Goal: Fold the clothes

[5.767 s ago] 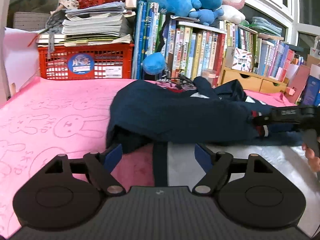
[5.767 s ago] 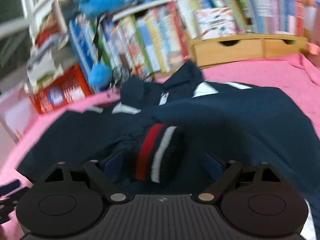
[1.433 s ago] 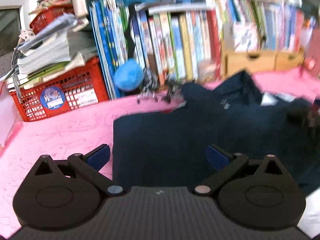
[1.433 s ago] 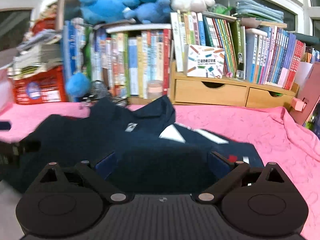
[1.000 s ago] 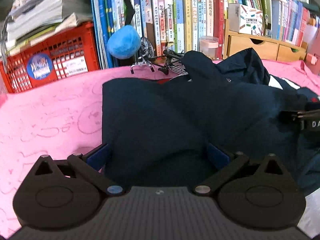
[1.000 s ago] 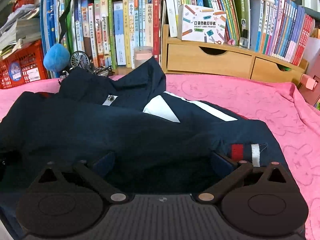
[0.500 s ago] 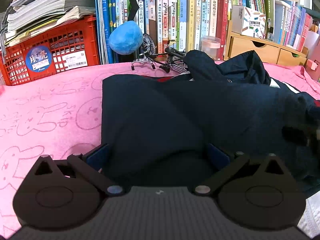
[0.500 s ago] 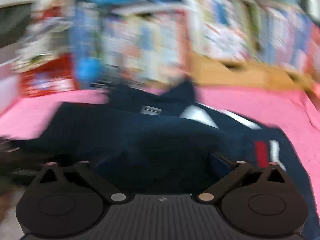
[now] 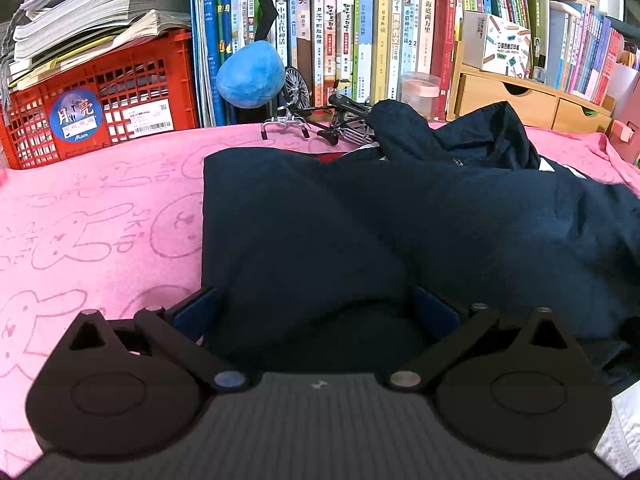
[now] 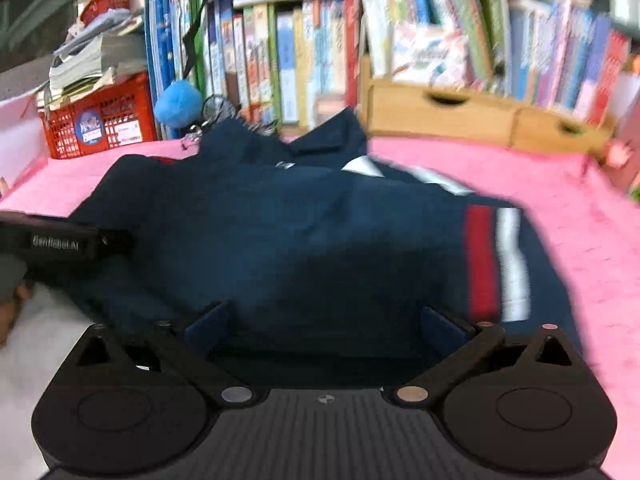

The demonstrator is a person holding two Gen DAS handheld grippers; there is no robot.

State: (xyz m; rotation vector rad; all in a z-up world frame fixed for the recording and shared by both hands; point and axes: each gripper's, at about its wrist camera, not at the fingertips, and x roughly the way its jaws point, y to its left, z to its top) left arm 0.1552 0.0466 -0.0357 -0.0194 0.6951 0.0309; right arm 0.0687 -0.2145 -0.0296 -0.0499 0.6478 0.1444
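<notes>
The left gripper (image 9: 316, 312) is sitting low over the near edge of a navy jacket (image 9: 400, 232). Its jaws are standing wide apart with dark cloth bulging up between them, gripping nothing. The right gripper (image 10: 326, 326) is doing the same from the other side, also spread apart with jacket cloth filling the gap; its view is blurred.

The jacket is lying partly folded on a pink towel (image 9: 100, 220) that is covering the desk. Taking the jacket as the landmark: its long axis is running left to right across both views, and its straight folded edge is lying nearest the left gripper, directly ahead and slightly left. A red and white cuff (image 10: 496, 260) is lying at the jacket's right end, just ahead of the right gripper's right finger, so the right hand is the nearer one to it. The collar is bunching up at the jacket's far side.

Behind the jacket, a toy bicycle (image 9: 320, 116) is standing in front of a row of books (image 9: 360, 32). To the jacket's far left, a red crate (image 9: 100, 96) is holding stacked papers.

The bundle probably still needs another fold or some smoothing.
</notes>
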